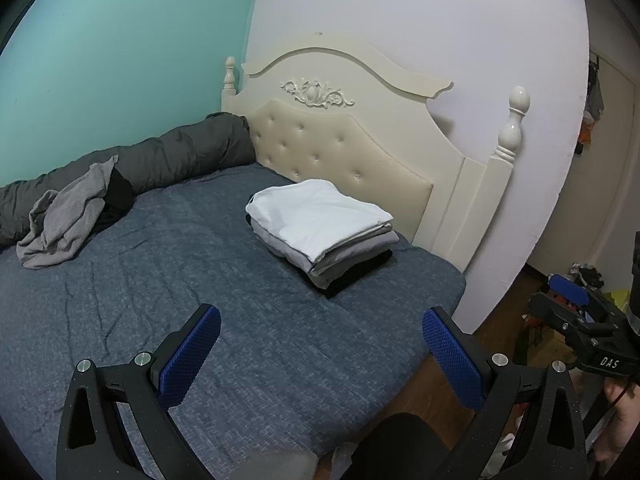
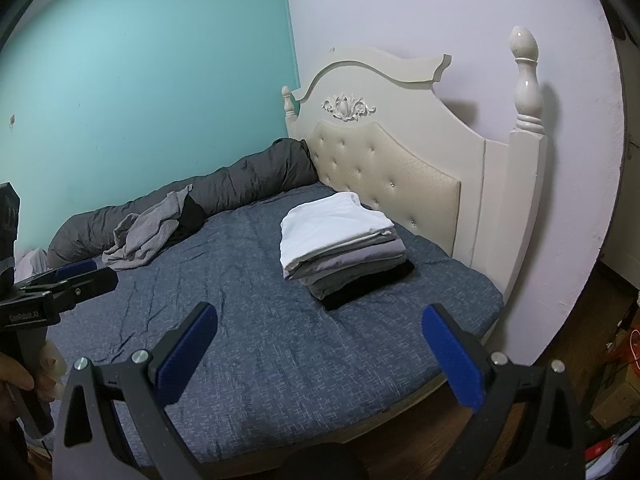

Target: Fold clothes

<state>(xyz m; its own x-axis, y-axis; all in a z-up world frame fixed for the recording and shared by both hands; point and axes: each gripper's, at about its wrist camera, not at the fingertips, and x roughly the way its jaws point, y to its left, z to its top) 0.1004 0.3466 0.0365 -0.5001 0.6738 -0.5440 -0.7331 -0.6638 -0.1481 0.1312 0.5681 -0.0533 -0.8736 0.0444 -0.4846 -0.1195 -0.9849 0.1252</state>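
the left tool (image 1: pixel 320 344), black-framed with blue textured pads, hangs with its jaws spread wide and empty over the bed with the blue-grey quilted cover (image 1: pixel 200 280); the right tool (image 2: pixel 320 344) is likewise spread and holds nothing; a neat stack of folded clothes, white on top, grey and black below (image 1: pixel 322 232), lies near the cream tufted headboard (image 1: pixel 340 148); a crumpled grey garment (image 1: pixel 64 216) lies unfolded well apart from the stack, touching the rolled dark grey duvet (image 1: pixel 176 152) along the turquoise wall (image 1: pixel 120 60).
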